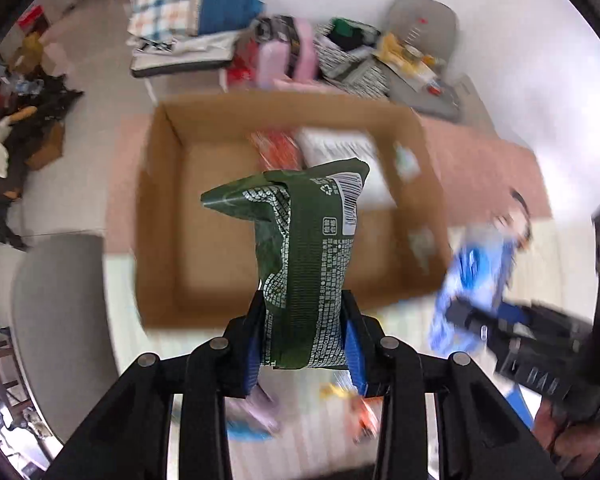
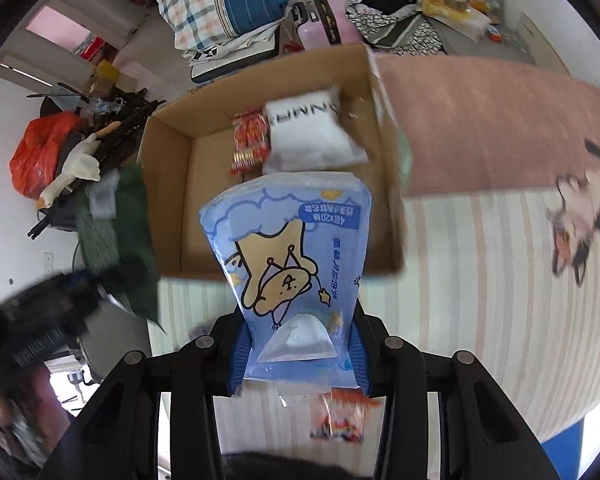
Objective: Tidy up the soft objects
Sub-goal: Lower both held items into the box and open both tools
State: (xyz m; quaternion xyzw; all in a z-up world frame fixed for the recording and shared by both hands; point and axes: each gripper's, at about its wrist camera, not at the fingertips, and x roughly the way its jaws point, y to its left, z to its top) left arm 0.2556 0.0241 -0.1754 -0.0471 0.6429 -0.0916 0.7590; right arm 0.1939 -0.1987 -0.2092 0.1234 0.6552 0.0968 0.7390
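My left gripper (image 1: pixel 305 344) is shut on a dark green soft packet (image 1: pixel 304 248) and holds it upright above the near side of an open cardboard box (image 1: pixel 160 216). My right gripper (image 2: pixel 298 356) is shut on a light blue tissue pack with a cartoon bear (image 2: pixel 292 256), held near the box's front wall (image 2: pixel 172 216). Inside the box lie a white pack (image 2: pixel 308 132) and a red-orange packet (image 2: pixel 250 142). The right gripper with the blue pack shows blurred in the left wrist view (image 1: pixel 476 280); the left one shows blurred in the right wrist view (image 2: pixel 60 292).
The box sits on a bed with a pink and striped cover (image 2: pixel 480 248) printed with a cat (image 2: pixel 580 216). Small packets (image 2: pixel 340 416) lie on the cover below the grippers. Folded bedding (image 2: pixel 220 4), bags and clutter (image 2: pixel 72 152) lie beyond and left.
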